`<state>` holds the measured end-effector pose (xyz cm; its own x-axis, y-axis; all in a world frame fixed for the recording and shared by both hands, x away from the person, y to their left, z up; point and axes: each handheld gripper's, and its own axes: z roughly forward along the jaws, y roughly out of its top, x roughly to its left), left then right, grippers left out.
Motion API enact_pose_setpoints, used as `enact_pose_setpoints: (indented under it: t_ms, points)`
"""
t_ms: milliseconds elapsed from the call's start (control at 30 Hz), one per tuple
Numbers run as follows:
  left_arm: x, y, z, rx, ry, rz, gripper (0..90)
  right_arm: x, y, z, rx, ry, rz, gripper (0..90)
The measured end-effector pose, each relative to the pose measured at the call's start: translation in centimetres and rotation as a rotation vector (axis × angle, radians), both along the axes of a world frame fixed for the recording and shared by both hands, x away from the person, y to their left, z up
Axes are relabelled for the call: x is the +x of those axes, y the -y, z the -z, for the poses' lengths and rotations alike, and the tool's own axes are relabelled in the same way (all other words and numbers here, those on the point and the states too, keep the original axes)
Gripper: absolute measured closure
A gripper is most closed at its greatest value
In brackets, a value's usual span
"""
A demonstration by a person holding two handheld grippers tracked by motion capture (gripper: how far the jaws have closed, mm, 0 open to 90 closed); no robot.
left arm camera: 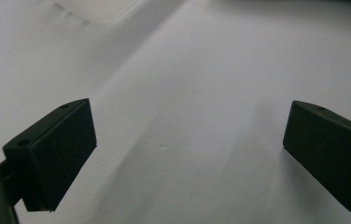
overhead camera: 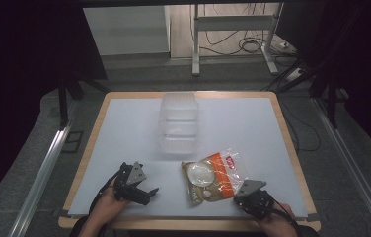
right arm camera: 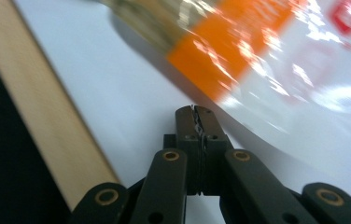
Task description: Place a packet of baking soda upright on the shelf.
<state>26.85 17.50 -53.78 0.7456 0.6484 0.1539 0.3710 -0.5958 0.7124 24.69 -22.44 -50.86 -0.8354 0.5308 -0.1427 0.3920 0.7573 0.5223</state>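
Note:
A clear snack bag with an orange band and a red logo lies at the front middle-right of the white table. In the right gripper view the bag looks blurred and raised above its shadow. My right gripper sits at the bag's near right corner. Its jaws are pressed together right at the bag's clear edge, which looks pinched between them. My left gripper rests at the front left, a short way left of the bag. It stands wide open over bare table with nothing between its pads.
A clear plastic container stands at the middle back of the table; its corner appears at the top of the left gripper view. The table's wooden rim runs close by the right gripper. A desk frame and cables lie beyond the table.

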Motion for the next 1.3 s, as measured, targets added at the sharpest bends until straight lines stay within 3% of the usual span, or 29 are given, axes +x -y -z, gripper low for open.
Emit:
enact_pose_setpoints:
  t_ms: [233, 433, 567, 633, 700, 767, 1000, 1200, 1300]
  points:
    - [0.0, 0.0, 0.1, -0.001, -0.004, -0.002, 2.7, 0.7, -0.1, 0.1, -0.037, 0.059, 0.032, 88.2]
    - [0.0, 0.1, 0.1, 0.003, -0.005, 0.002, 2.7, 1.4, 0.1, 0.0, -0.040, 0.067, 0.044, 88.2]
    - [0.0, 0.0, 0.1, -0.001, -0.007, 0.000, 2.8, 1.3, 1.0, -0.1, 0.049, -0.004, 0.056, 87.6]
    - [0.0, 0.1, 0.1, 0.000, -0.006, 0.002, 2.8, 0.8, 0.8, -0.1, 0.081, -0.030, 0.018, 87.3]
    - [0.0, 0.1, 0.1, 0.003, -0.005, 0.003, 2.8, 0.4, 0.0, -0.1, 0.099, -0.045, -0.020, 87.3]
    - [0.0, 0.1, 0.1, 0.005, -0.004, 0.005, 2.8, -0.2, -1.4, 0.3, 0.076, -0.050, -0.071, 88.0]
    - [0.0, 0.1, 0.1, 0.007, -0.004, 0.007, 2.8, -1.0, -3.9, 0.6, -0.119, 0.152, -0.134, 88.6]
    - [0.0, 0.2, 0.1, 0.008, -0.005, 0.009, 2.8, -0.3, -4.2, 0.8, -0.161, 0.222, -0.127, 88.7]
    - [0.0, 0.1, 0.1, 0.006, -0.003, 0.010, 2.8, 0.3, -3.9, 0.8, -0.195, 0.248, -0.083, 88.6]
